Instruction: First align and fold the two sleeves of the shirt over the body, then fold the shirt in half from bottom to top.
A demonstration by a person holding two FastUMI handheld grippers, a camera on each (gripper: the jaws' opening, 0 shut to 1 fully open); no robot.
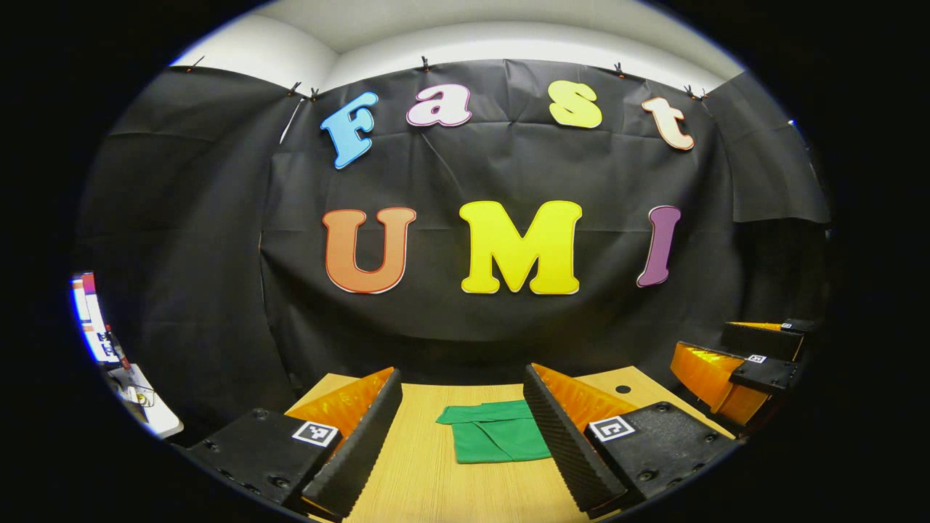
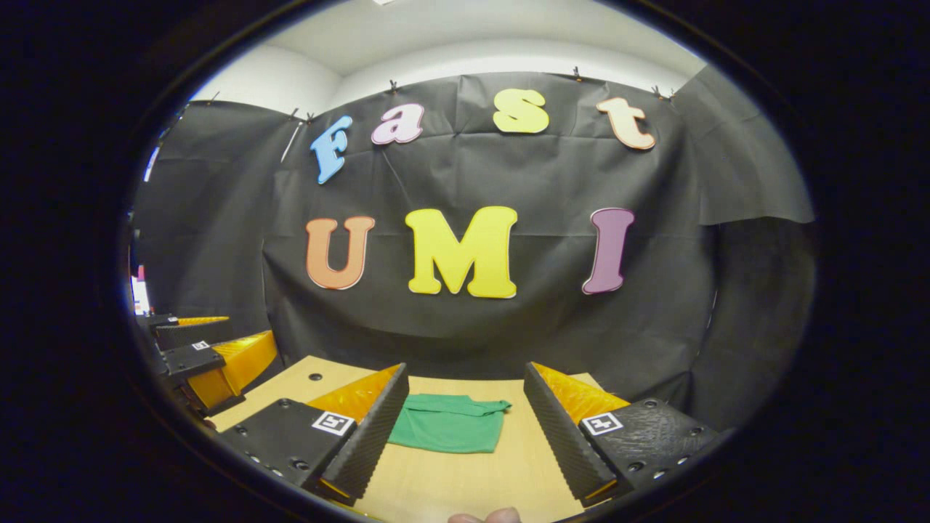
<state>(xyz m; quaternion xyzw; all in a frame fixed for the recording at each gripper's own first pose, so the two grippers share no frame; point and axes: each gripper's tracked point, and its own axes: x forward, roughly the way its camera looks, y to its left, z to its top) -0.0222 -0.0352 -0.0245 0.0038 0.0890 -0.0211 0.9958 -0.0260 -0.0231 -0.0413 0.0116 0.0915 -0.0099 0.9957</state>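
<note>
Green shirt (image 1: pixel 496 432) folded, lying flat on table (image 1: pixel 421 479), both grippers' fingers apart.

Table top: I see bare wood on the table (image 1: pixel 429 479) all round the folded green shirt (image 1: pixel 498 432), which lies flat near the far edge (nothing else stands on it).
Left gripper (image 1: pixel 461 443): held above the near edge, jaws apart, nothing between them.
Right gripper (image 2: pixel 461 436): the same, well clear of the left.
Far edge: the black cloth wall (image 2: pixel 472 334) closes it off.
Left side: a monitor (image 1: pixel 91 319) stands off the table.
</note>
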